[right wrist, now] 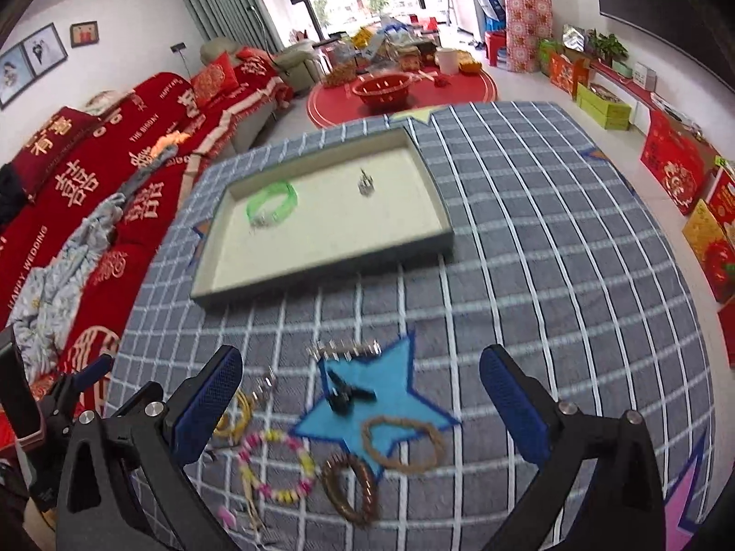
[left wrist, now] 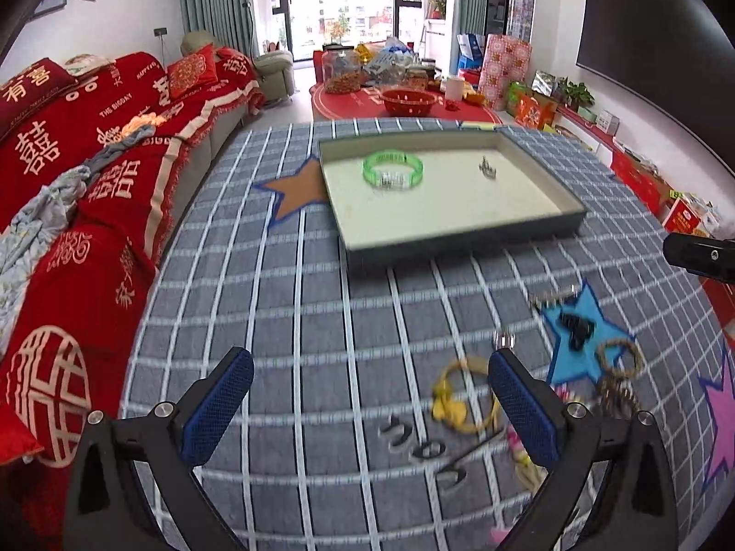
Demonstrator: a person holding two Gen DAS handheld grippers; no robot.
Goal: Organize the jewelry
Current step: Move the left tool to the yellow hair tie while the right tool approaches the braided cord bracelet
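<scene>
Your counter (left wrist: 285, 284) wears a grey-blue cloth with a white grid, and paper stars are stuck flat on it: an orange star (left wrist: 294, 188) at the left, a blue star (right wrist: 376, 395) nearer to you.

The shallow rectangular tray (left wrist: 464, 241) has dark walls and a pale, smooth floor. Inside it, a translucent green bracelet (left wrist: 392, 169) lies toward the left, and a small silver piece (left wrist: 488, 169) lies well apart from it, toward the right.

Your left gripper (left wrist: 370, 408) points steeply down at the cloth. Its fingers (left wrist: 216, 406), padded with blue dotted rubber, stand wide and hold nothing. Between them and a little ahead lie a yellow cord ring (left wrist: 464, 395) and some small silver clips (left wrist: 420, 445), a bit blurred.

Your right gripper (right wrist: 363, 404) is tilted down in the same way, its fingers (right wrist: 514, 408) also wide and empty. Below it you have a silver comb-like piece (right wrist: 347, 350) at the top edge of the blue star, a black clip (right wrist: 344, 395) on the star, a thin woven tan bracelet (right wrist: 404, 443) partly on the star, a brown beaded bracelet (right wrist: 351, 489) and a pink-and-yellow beaded bracelet (right wrist: 278, 466) on the cloth.
</scene>
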